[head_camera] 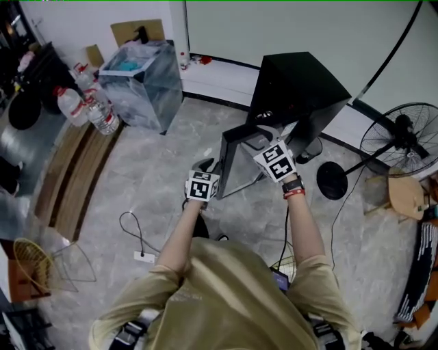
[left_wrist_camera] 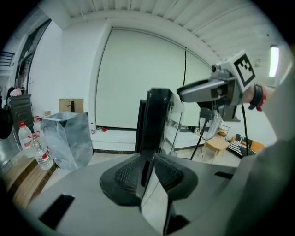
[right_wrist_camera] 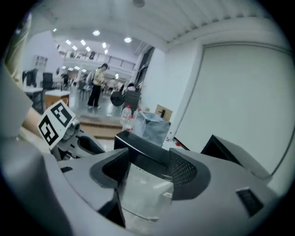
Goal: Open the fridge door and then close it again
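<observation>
Black rigid fridge door [head_camera: 236, 164] should swing lightly; left gripper [left_wrist_camera: 148, 168] and right gripper [right_wrist_camera: 147, 170] both clamp its free edge.

Floor [head_camera: 157, 178] was grey and marbled, with a wooden strip [head_camera: 72, 181] along its left side. Walls [head_camera: 287, 27] were white above dark skirting. A lined bin [head_camera: 140, 82] and water bottles [head_camera: 96, 113] stood near the far wall. A pedestal fan [head_camera: 404, 140] and a wooden stool [head_camera: 405, 195] stood at right. Ceiling [left_wrist_camera: 138, 7] was white and slatted. Spotlights [right_wrist_camera: 83, 44] lit a hall beyond.
</observation>
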A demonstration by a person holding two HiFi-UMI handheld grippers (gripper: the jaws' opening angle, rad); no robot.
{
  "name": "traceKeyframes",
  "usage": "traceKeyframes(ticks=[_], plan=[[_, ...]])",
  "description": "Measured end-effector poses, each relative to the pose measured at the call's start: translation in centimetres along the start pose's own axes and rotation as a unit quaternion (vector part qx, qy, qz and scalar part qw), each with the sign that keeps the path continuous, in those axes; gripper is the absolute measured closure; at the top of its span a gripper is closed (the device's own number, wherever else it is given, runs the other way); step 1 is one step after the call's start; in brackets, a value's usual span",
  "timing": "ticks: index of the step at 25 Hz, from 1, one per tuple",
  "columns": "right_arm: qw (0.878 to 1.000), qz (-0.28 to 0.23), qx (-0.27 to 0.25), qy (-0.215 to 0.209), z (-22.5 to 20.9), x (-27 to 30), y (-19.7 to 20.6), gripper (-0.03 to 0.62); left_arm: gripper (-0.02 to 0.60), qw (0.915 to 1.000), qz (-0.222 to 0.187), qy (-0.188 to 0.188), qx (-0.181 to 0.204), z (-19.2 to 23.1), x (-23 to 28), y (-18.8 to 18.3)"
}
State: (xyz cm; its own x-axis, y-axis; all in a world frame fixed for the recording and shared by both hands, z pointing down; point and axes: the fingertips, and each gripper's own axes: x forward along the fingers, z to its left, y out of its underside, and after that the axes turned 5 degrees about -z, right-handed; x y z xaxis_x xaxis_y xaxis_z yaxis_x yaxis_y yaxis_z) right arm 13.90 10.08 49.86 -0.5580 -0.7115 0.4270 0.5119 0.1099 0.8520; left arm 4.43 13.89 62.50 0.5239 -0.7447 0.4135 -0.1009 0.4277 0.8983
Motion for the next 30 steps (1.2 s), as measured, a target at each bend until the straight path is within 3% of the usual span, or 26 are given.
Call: traceKeyframes(ticks=[4, 8, 11, 17, 22, 30], plan=[[0.985, -0.080, 0.137, 0.069, -1.4, -1.8, -1.0, 0.325, 0.480, 0.9977, -0.065, -0.022, 0.000, 2.0, -2.8, -4.3], [0.961, -0.124, 0.206, 0.134, -1.9, -3.4, -1.4, 0.362, 0.480, 0.9921, -0.119, -0.039, -0.005, 3.4, -5.6, -8.3], [0.953, -0.141, 0.219, 0.156, -1.5, -4.1, -1.9, 0.387, 0.482, 0.9875, -0.150, -0.048, 0.002, 3.5, -7.3, -10.6], [0.950, -0.158, 0.215, 0.164, 0.2, -4.6, -3.0, 0.434, 0.506, 0.9801, -0.186, -0.064, 0.028, 2.8, -9.0, -12.8], [0.940, -0.188, 0.218, 0.182, 0.9, -5.6, -4.0, 0.502, 0.520, 0.9778, -0.195, -0.069, 0.035, 2.1, -9.5, -12.6], [0.940, -0.191, 0.214, 0.187, 1.5, -5.7, -3.9, 0.542, 0.542, 0.9769, -0.198, -0.067, 0.046, 1.6, -10.1, -12.8]])
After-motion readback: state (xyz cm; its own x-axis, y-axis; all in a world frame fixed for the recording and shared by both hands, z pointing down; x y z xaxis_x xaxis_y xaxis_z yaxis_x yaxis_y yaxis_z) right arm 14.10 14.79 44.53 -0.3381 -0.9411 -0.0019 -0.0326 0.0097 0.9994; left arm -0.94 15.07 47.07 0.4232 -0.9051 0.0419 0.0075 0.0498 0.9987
